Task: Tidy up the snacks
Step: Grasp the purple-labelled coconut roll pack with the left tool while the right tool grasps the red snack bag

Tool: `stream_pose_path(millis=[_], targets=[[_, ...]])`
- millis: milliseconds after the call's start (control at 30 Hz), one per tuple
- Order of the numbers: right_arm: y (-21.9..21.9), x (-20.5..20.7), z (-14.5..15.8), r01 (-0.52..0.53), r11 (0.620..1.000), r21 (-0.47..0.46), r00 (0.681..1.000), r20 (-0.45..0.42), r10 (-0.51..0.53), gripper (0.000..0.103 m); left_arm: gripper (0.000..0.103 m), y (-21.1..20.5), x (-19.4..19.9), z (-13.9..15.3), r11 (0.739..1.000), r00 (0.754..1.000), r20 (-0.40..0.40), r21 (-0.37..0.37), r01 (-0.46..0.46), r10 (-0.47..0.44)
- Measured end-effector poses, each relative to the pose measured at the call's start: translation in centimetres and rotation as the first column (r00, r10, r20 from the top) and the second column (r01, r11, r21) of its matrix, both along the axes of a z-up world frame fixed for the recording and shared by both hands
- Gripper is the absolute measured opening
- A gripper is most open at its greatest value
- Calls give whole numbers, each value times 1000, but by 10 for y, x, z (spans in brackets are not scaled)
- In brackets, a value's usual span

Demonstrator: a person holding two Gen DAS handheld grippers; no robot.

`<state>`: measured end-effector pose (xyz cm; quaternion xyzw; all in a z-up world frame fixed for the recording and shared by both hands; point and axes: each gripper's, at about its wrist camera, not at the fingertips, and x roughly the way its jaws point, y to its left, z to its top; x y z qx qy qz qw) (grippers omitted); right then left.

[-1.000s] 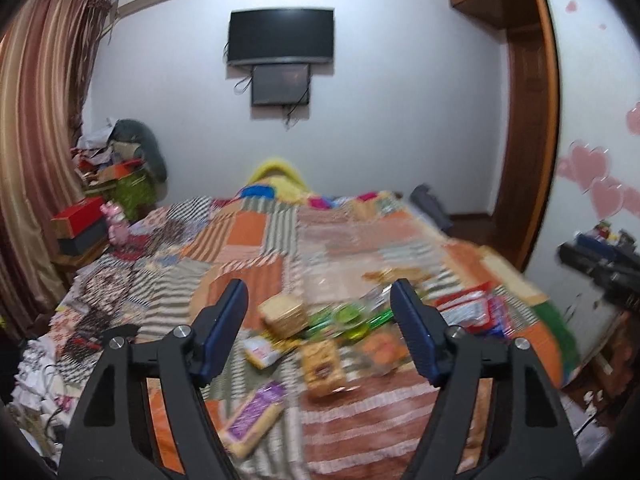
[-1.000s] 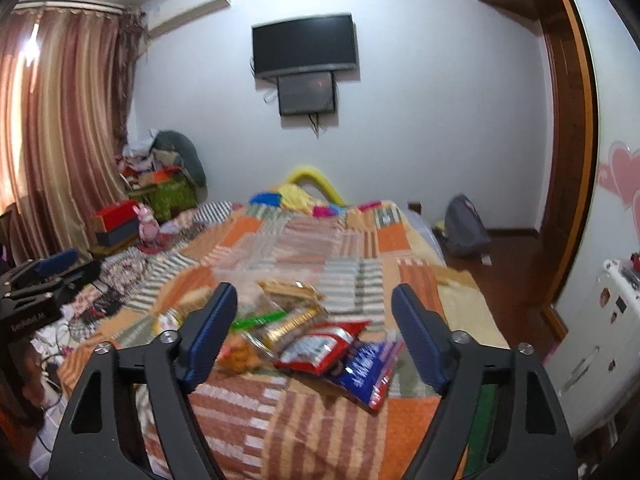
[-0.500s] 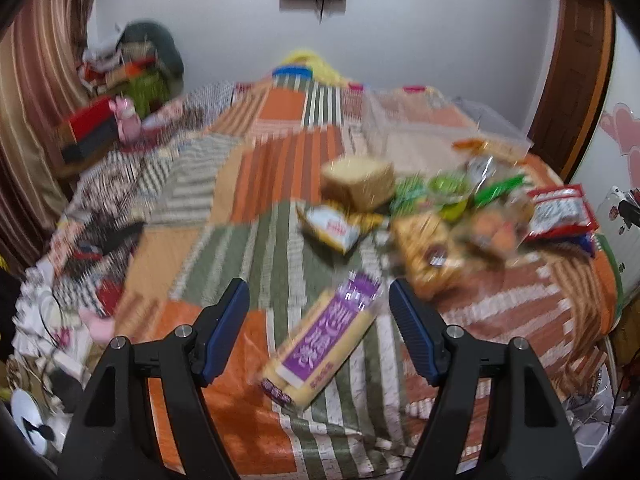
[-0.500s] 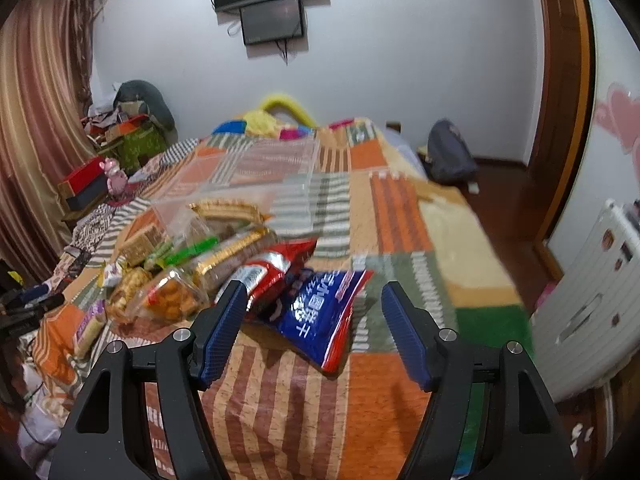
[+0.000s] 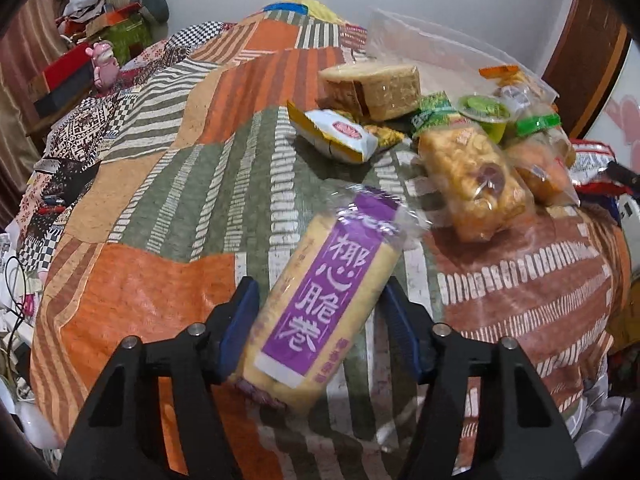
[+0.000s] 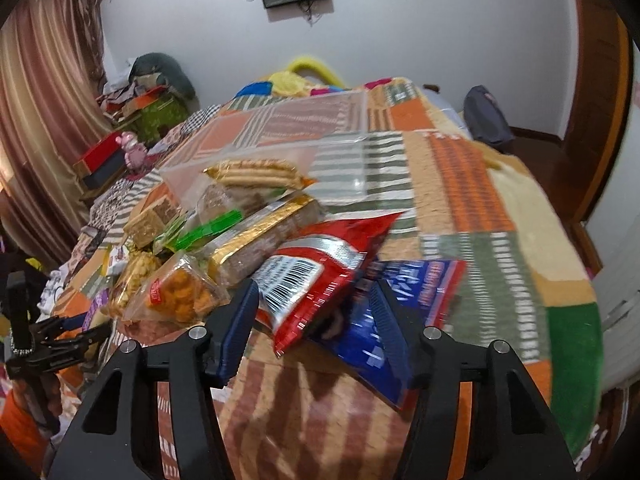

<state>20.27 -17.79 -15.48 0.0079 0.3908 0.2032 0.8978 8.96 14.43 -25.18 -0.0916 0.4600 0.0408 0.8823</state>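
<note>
Several snack packs lie in a heap on a patchwork bedspread (image 5: 168, 208). My left gripper (image 5: 322, 320) is open, its fingers on either side of the near end of a long yellow pack with a purple label (image 5: 328, 304). My right gripper (image 6: 316, 316) is open, its fingers around the near end of a red and silver bag (image 6: 320, 268) that lies on a blue bag (image 6: 404, 304). A clear plastic box (image 6: 336, 152) stands behind the heap; a pack of wafer rolls (image 6: 256, 172) lies at its near edge.
A bread pack (image 5: 372, 84), a white and yellow pouch (image 5: 336, 134), a green jelly cup (image 5: 484, 110) and bags of fried snacks (image 5: 472, 176) lie ahead of the left gripper. A gold pack (image 6: 260, 240) and an orange snack bag (image 6: 180, 292) lie left of the red bag.
Both grippers have dropped and moved forward to the heap. The left now straddles the purple-label pack, the right straddles the red bag. Both jaws stay open.
</note>
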Motion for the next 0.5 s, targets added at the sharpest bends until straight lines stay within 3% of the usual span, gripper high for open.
stream_pose_path(millis=[133,333,500], targets=[[10,6,-3,-14,1000,-10,1000,6,14,55,47,-1,2,3,1000,1000,16,4,-1,1],[24,18,-7,-30,999,-17,1000,5,31,54,46,-5,7,12,1000,1000,31,-18,4,-3],[23,20,-5,-27,999,-17,1000,14,27,36,46,-13,6,29,1000,998,66,1,15,-15]])
